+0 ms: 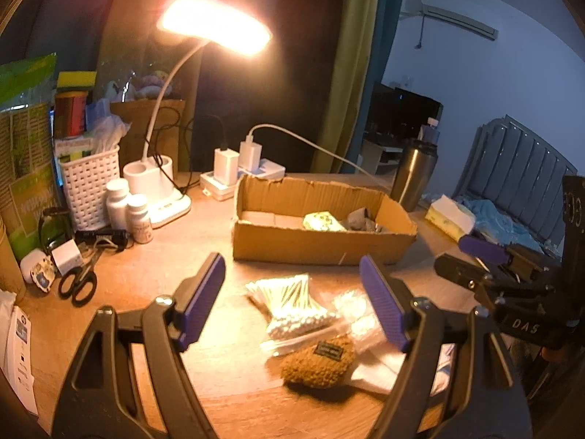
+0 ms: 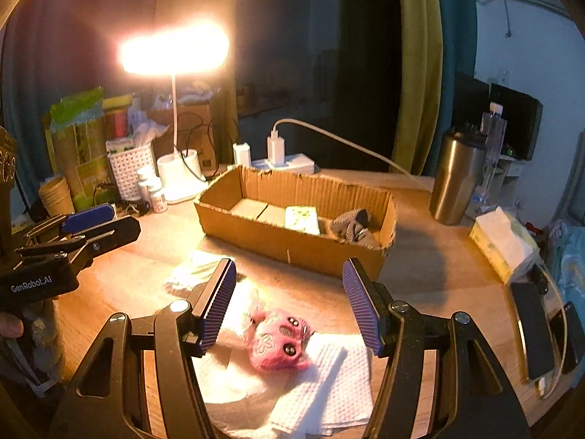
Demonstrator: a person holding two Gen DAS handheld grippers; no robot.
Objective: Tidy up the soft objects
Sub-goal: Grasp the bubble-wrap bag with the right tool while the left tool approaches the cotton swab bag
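- The left gripper (image 1: 292, 303) hovers above the counter (image 1: 204, 230) with its jaws spread wide and nothing between them.
- Under it lies a clear bag of cotton swabs (image 1: 292, 303), and just nearer the camera a brown fuzzy pouch (image 1: 318, 364) with a small dark label, resting partly on a white paper towel (image 1: 380, 369).
- The right gripper (image 2: 289, 309) also has its jaws spread apart and grips nothing.
- Between and below its purple pads (image 2: 215, 303) sits a pink plush toy (image 2: 279, 340) with shiny eyes, lying on the white paper towel (image 2: 321, 384); the pads do not touch it.
- A shallow cardboard box (image 2: 292, 248) stands behind both piles on the counter, and holds a pale yellow-green packet (image 2: 302, 219) near its middle and a grey knitted item (image 2: 351, 226) at its right end.
- A lit desk lamp (image 1: 215, 25) shines from the back left, beside a white woven basket (image 1: 91, 186) and two white pill bottles (image 1: 128, 208).
- Black scissors (image 1: 78, 283) lie at the left edge of the counter.
- A steel tumbler (image 2: 457, 179) stands right of the box, and a tissue pack (image 2: 501, 245) lies further right.
- A white power strip (image 1: 241, 179) with plugged chargers sits behind the box.
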